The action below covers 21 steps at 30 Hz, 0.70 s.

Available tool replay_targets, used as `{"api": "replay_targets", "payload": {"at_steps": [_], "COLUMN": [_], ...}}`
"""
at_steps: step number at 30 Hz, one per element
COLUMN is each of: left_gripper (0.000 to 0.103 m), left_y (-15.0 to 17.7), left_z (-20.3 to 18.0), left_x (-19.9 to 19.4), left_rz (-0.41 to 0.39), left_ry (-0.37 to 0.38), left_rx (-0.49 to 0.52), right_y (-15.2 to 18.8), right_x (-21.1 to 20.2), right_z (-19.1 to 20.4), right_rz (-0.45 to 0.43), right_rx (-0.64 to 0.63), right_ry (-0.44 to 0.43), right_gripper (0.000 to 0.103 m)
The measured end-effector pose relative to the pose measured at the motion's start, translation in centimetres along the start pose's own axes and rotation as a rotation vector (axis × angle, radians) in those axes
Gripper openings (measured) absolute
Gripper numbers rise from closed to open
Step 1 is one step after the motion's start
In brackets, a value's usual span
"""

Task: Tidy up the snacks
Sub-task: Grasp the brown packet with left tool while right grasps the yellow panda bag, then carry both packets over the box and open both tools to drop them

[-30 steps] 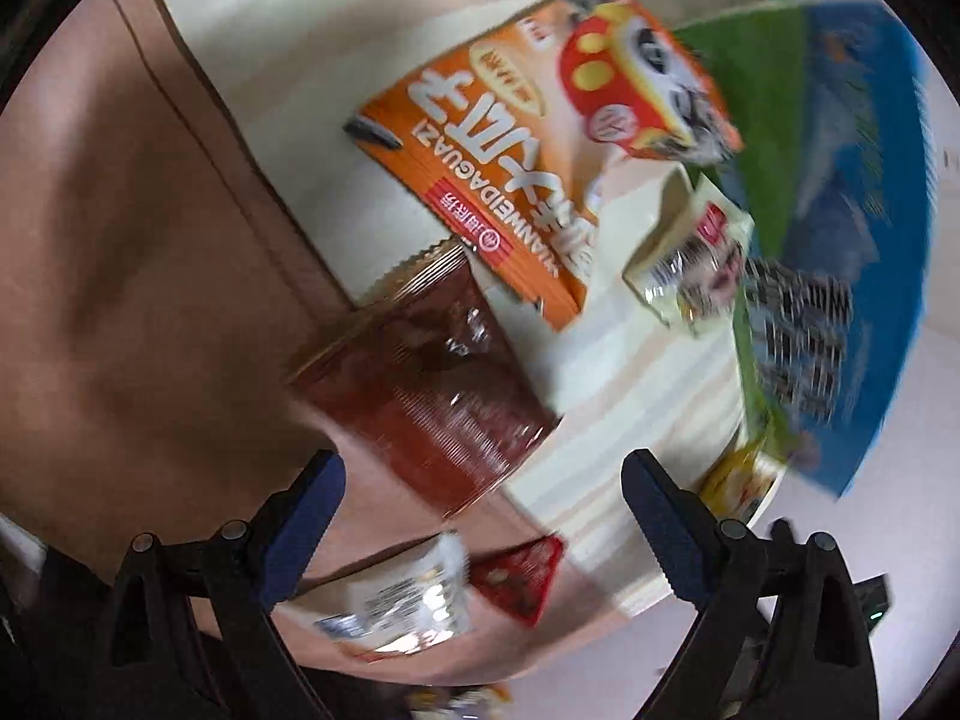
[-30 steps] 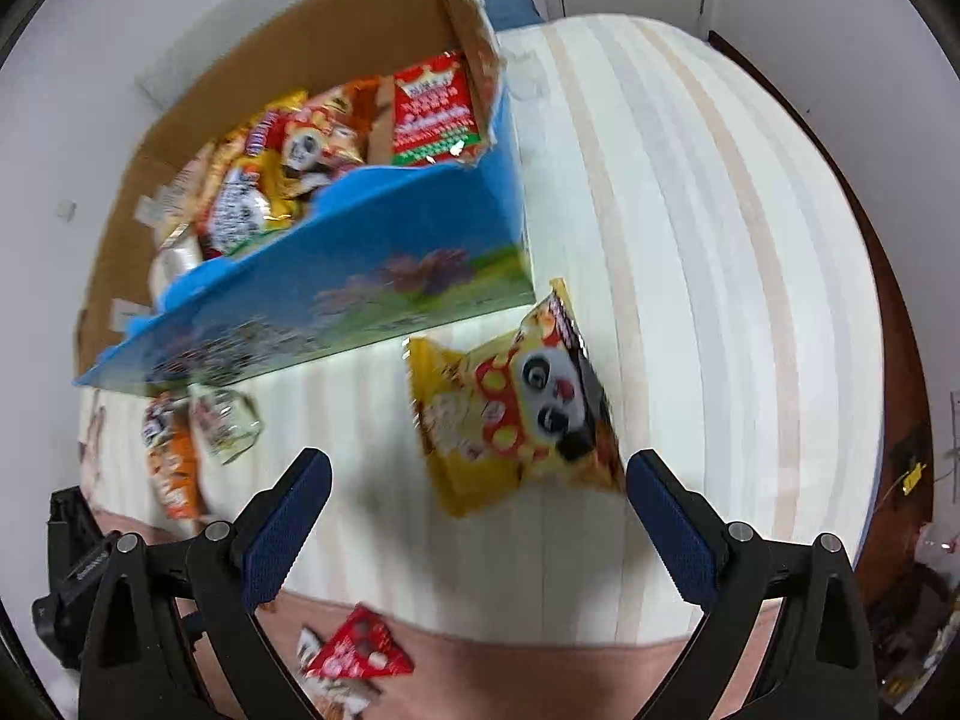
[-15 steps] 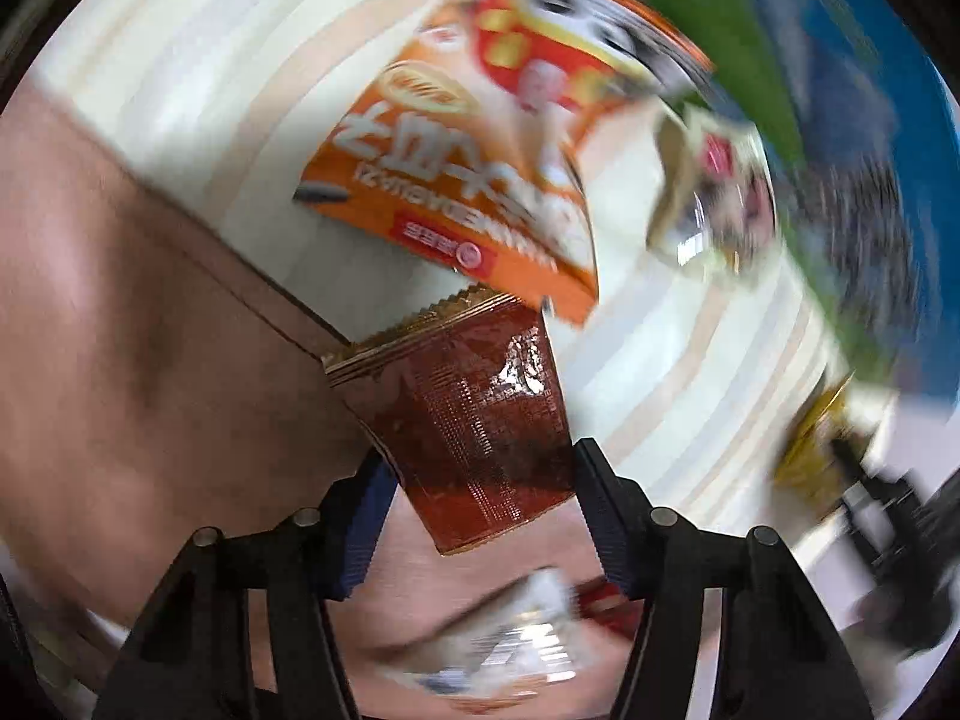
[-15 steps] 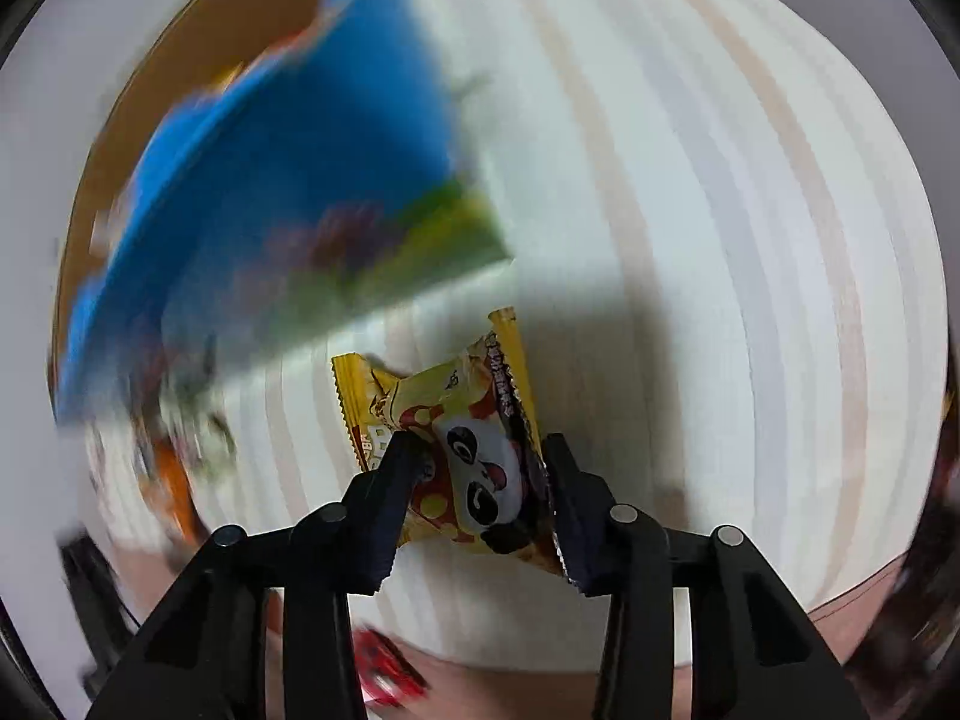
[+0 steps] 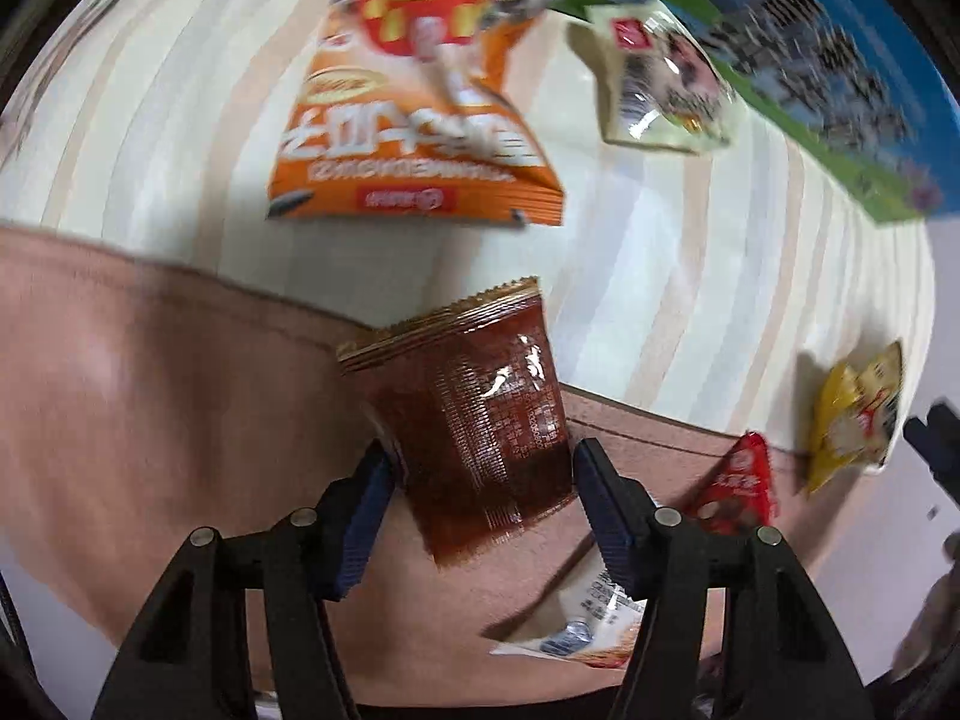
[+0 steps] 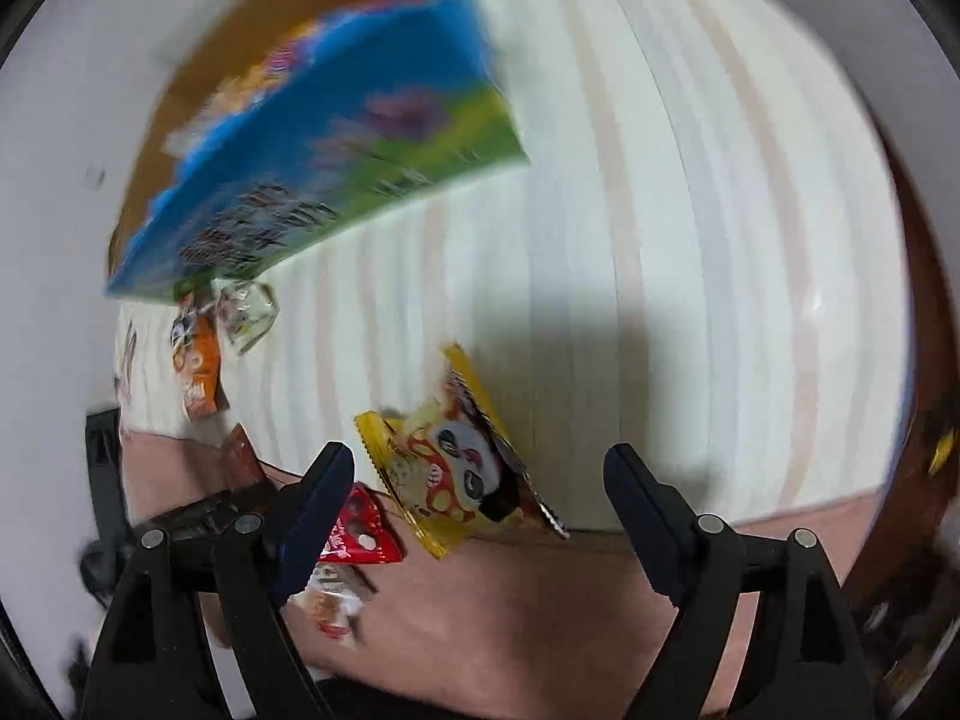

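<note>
In the left wrist view, the striped cream tablecloth [image 5: 690,276] fills the far half and a plain pinkish band of cloth [image 5: 150,420] runs along the near edge. Far left of centre lies an orange snack bag [image 5: 420,138] printed with a cartoon panda over a red-and-yellow tub; its large white characters are upside down and too blurred to read, as is the small red label at its near edge. To its right, against the box, sits a small clear packet [image 5: 660,84] with a red square logo. The blue-and-green printed box [image 5: 840,78] takes the far right corner, its dark lettering smeared. At centre the left gripper [image 5: 483,480] pinches a dark red-brown sachet [image 5: 474,420] between its blue pads; the sachet carries fine print that cannot be read, and its serrated gold edge points away. Near right lie a red triangular packet [image 5: 738,486], a white wrapper [image 5: 588,630] under the right finger, and a yellow bag [image 5: 852,420].

In the right wrist view, the box [image 6: 336,162] stands far left, with blurred snacks inside. The orange bag [image 6: 195,366] and clear packet [image 6: 249,312] lie below it. The right gripper [image 6: 480,498] has just been opening; its jaws stand spread, with the yellow panda bag [image 6: 456,474] lying between them on the cloth, clear of both pads. The red triangular packet [image 6: 357,534] lies behind the left finger.
</note>
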<state>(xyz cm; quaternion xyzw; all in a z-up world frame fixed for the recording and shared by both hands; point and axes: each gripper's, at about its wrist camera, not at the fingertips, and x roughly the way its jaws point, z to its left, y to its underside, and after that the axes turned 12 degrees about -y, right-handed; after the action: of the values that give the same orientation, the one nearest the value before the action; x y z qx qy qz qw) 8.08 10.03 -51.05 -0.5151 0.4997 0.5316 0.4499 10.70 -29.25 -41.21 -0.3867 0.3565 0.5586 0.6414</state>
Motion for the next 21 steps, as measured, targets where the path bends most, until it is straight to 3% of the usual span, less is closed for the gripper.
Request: {"api": "replay_targets", "payload": {"at_steps": [2, 6, 8, 10, 12, 14, 16, 18, 19, 21], "left_gripper": [0.059, 0.059, 0.059, 0.059, 0.059, 0.059, 0.059, 0.059, 0.059, 0.059], "left_y": [0.7, 3.4, 4.4, 4.9, 5.4, 5.9, 6.6, 6.2, 6.5, 6.6], "left_z": [0.8, 1.1, 0.3, 0.0, 0.2, 0.7, 1.3, 4.0, 4.6, 5.5], "left_x": [-0.3, -0.2, 0.1, 0.6, 1.0, 1.2, 1.5, 1.2, 1.3, 1.3], "left_rz": [-0.009, -0.04, -0.04, -0.038, -0.036, -0.034, -0.036, -0.039, -0.037, -0.027], "left_ry": [0.002, -0.045, -0.048, -0.043, -0.031, -0.019, -0.013, 0.0, 0.011, 0.043], "left_rx": [-0.001, 0.04, 0.045, 0.033, 0.014, -0.01, -0.034, -0.068, -0.085, -0.127], "right_y": [0.2, 3.5, 5.6, 7.4, 7.8, 7.2, 5.4, 2.4, 0.0, -2.7], "right_x": [0.0, 3.9, 6.6, 9.5, 11.7, 13.1, 13.8, 13.2, 12.2, 10.4], "right_z": [3.0, 9.6, 10.7, 11.1, 10.5, 9.9, 9.2, 8.3, 7.1, 5.0], "right_rz": [0.063, 0.278, 0.383, 0.486, 0.564, 0.614, 0.63, 0.599, 0.553, 0.45], "right_rx": [-0.219, -0.811, -1.07, -1.276, -1.356, -1.357, -1.234, -0.977, -0.758, -0.512], "right_ry": [0.057, 0.381, 0.509, 0.613, 0.674, 0.674, 0.633, 0.52, 0.409, 0.299], "right_gripper": [0.088, 0.088, 0.088, 0.088, 0.088, 0.087, 0.082, 0.07, 0.07, 0.068]}}
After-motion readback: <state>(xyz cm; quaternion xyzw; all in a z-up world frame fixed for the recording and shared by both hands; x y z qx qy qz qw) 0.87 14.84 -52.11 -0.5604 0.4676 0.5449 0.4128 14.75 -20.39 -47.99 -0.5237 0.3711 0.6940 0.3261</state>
